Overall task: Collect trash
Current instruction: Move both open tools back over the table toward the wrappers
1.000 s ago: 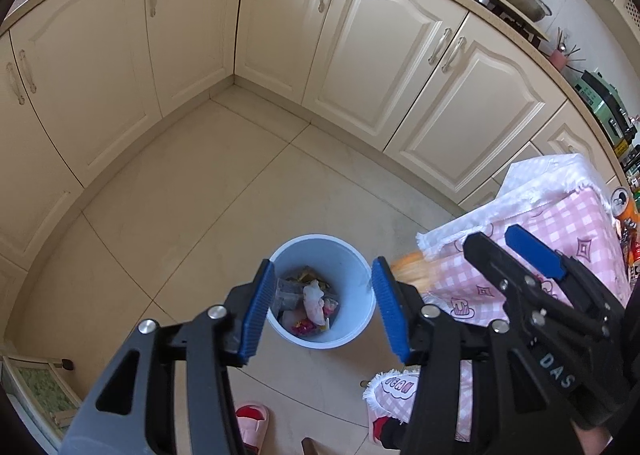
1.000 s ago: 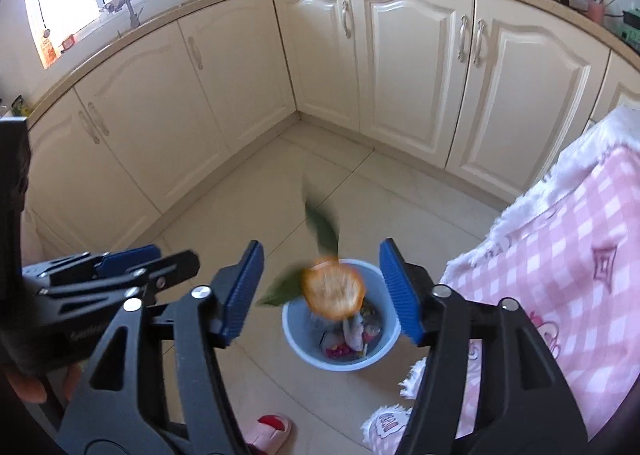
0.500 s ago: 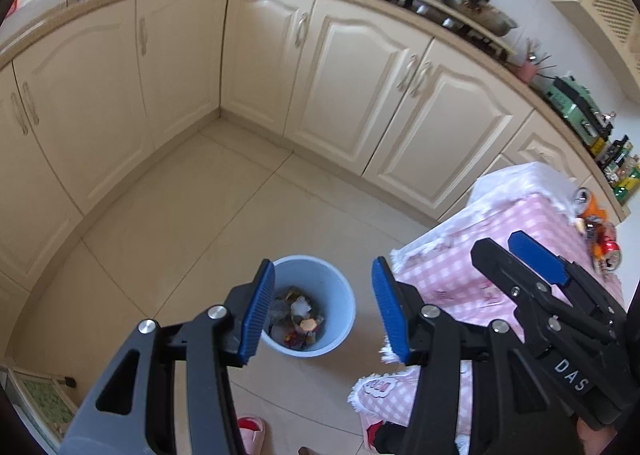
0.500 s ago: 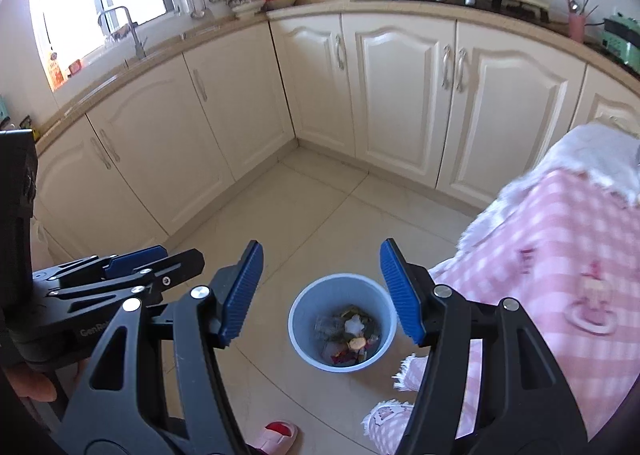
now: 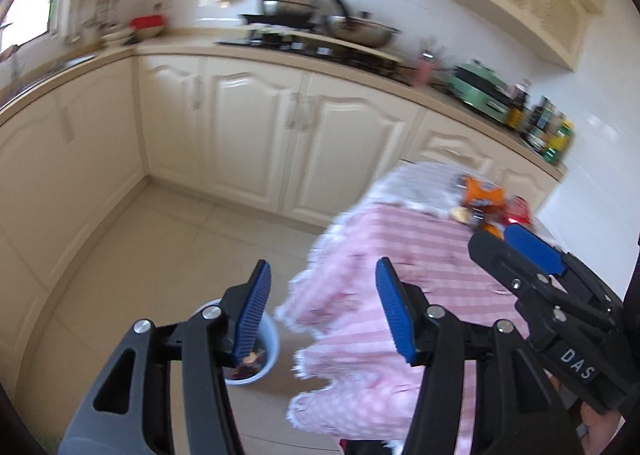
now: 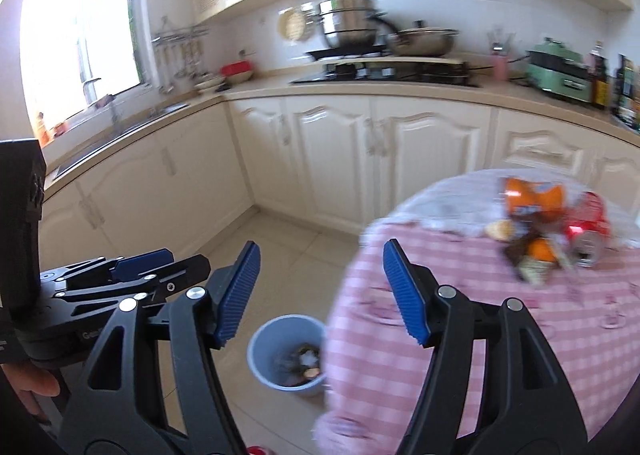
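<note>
A light blue trash bin [image 6: 285, 355] with scraps inside stands on the tile floor beside the table; it also shows in the left wrist view [image 5: 262, 359], partly behind my finger. Trash lies at the far end of the pink checked tablecloth [image 6: 500, 319]: an orange snack bag [image 6: 534, 201], a crushed red can [image 6: 588, 229], an orange peel [image 6: 540, 249] and dark wrappers. In the left wrist view the orange bag [image 5: 480, 197] is blurred. My left gripper [image 5: 320, 315] is open and empty. My right gripper [image 6: 322, 291] is open and empty above the table's near edge.
Cream cabinets [image 6: 332, 159] run along the walls in an L. The counter carries a stove with pots [image 6: 352, 31], a green appliance [image 6: 560, 69] and bottles. A sink sits under the window [image 6: 80, 35]. Both views are motion-blurred.
An orange peel with leaves fell from the right gripper into the bin. Both grippers then rose and tilted up from the bin towards the table and counter.
</note>
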`<action>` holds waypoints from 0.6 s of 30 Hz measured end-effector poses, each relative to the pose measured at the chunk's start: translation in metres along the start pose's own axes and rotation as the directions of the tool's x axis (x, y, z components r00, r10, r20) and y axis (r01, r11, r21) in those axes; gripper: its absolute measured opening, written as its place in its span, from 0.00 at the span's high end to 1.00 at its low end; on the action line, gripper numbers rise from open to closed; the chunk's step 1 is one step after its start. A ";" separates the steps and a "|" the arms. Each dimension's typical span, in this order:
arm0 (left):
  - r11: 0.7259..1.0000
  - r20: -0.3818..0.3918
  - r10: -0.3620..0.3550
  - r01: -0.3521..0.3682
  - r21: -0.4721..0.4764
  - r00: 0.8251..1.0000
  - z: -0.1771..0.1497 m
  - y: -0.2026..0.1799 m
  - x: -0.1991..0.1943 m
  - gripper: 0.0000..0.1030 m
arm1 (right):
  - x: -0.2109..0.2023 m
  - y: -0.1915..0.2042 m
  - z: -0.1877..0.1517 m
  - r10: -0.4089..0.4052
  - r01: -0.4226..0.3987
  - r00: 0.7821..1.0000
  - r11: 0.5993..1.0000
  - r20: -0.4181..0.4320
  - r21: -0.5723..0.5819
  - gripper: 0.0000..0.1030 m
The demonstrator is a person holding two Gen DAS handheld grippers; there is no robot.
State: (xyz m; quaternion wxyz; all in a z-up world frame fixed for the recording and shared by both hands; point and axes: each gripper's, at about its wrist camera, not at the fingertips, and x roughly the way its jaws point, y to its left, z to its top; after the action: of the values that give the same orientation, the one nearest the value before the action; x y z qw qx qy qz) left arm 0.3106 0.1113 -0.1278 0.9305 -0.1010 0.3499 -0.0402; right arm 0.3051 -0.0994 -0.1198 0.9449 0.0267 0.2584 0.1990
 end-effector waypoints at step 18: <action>0.958 -0.214 -0.205 0.241 0.157 0.955 0.018 -0.191 0.152 0.48 | -0.011 -0.208 -0.029 -0.260 0.275 0.958 0.953 -0.125 0.126 0.37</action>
State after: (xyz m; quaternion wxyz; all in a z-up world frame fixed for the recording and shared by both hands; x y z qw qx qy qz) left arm 0.4360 -0.0945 -0.1709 0.8863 -0.0506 0.4208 -0.1866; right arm 0.3571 -0.2970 -0.1715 0.9437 0.0480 0.3232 0.0514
